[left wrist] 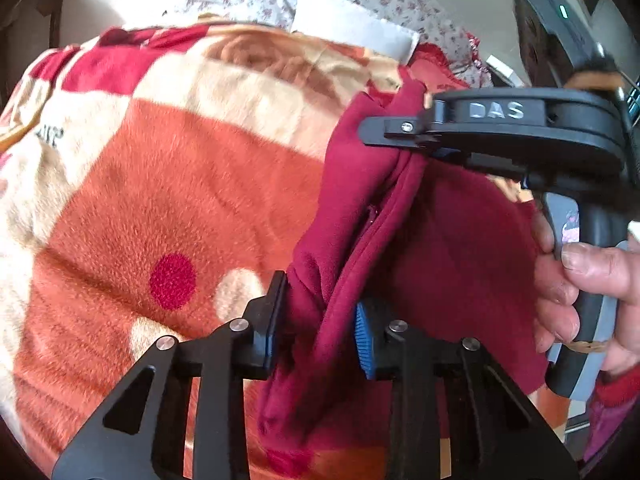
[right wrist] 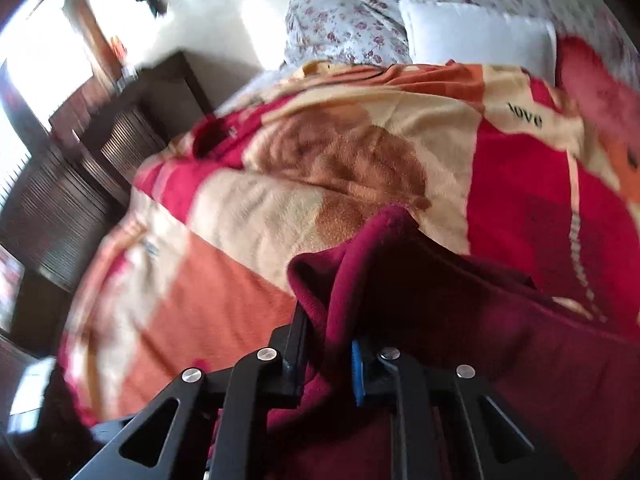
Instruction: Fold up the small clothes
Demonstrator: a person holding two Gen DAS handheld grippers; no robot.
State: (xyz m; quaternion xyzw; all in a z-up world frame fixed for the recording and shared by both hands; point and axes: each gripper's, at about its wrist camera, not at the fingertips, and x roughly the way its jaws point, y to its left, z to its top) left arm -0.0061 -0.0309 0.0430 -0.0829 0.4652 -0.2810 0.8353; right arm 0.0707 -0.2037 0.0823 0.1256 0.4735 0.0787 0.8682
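Note:
A small maroon fleece garment (left wrist: pixel 452 248) hangs between both grippers above the bed. My left gripper (left wrist: pixel 320 320) is shut on a bunched edge of it at the bottom of the left wrist view. My right gripper (left wrist: pixel 394 138), held by a hand, comes in from the right in that view and is shut on the garment's upper edge. In the right wrist view the right gripper (right wrist: pixel 330 344) clamps a fold of the same maroon garment (right wrist: pixel 460 320), which drapes down to the right and hides part of the fingers.
An orange, red and cream fleece blanket (left wrist: pixel 180 184) covers the bed beneath; it also fills the right wrist view (right wrist: pixel 280 200). A white pillow (right wrist: pixel 476 36) and floral bedding (right wrist: pixel 340 20) lie at the head. Dark wooden furniture (right wrist: pixel 80 168) stands left of the bed.

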